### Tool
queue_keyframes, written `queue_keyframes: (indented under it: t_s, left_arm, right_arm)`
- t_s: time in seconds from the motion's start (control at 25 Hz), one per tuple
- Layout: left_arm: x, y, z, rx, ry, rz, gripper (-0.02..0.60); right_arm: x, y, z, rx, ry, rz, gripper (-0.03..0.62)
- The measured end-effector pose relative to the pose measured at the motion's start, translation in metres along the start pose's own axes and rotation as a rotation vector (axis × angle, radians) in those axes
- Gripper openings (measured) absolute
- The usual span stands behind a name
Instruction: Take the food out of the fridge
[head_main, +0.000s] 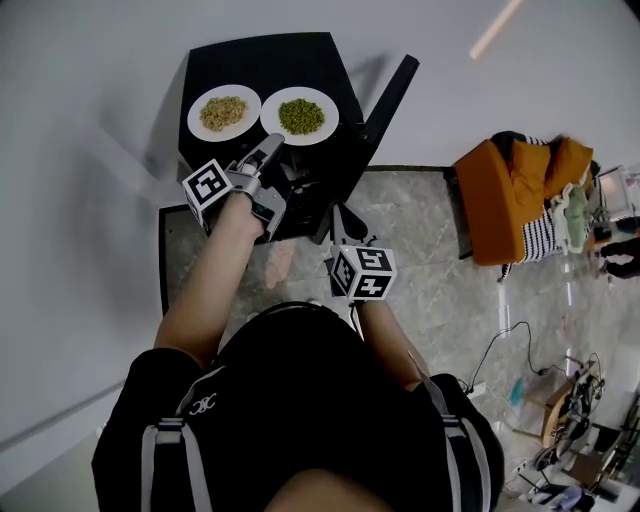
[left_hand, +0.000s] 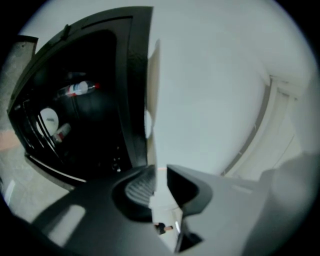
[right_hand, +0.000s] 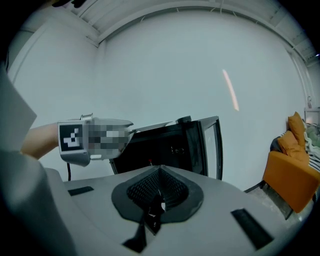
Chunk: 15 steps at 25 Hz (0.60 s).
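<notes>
We had two plates out on top of the fridge (head_main: 270, 60): the brown plate (head_main: 194, 112) and the green plate (head_main: 300, 91). Our left tongs (left_hand: 159, 180) stood a little open around the green plate's rim. Our right tongs (right_hand: 159, 175) were closed, empty. A bottle (left_hand: 77, 89) was inside the fridge, so maybe more was left.

The fridge (head_main: 265, 60) casing is recorded as black and smooth, with a dull sheen. The left plate (head_main: 194, 112) and the right plate (head_main: 333, 118) on it are noted as white and glossy, ceramic in look. The floor (head_main: 420, 230) is seen as polished, mottled grey stone. The wall (head_main: 90, 100) is found matt and smooth. The armchair (head_main: 495, 205) is covered in orange cloth. The left gripper (left_hand: 160, 172) and the right gripper (right_hand: 159, 172) are moulded in matt grey plastic; their pads (left_hand: 140, 186) are dark and ribbed.
</notes>
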<state>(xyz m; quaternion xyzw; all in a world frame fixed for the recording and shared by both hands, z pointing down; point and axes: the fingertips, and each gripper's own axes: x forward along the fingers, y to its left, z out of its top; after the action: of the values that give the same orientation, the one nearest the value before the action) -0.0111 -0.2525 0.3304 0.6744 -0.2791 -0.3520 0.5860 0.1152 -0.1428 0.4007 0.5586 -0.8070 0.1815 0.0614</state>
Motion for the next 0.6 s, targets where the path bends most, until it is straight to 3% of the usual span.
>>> queue_keyframes:
  t_s: [0.6]
  left_arm:
    - [0.006,0.008,0.009,-0.036,-0.055,0.007,0.028]
  right_arm:
    - [0.005,0.015,0.006,-0.003,-0.017,0.025,0.000]
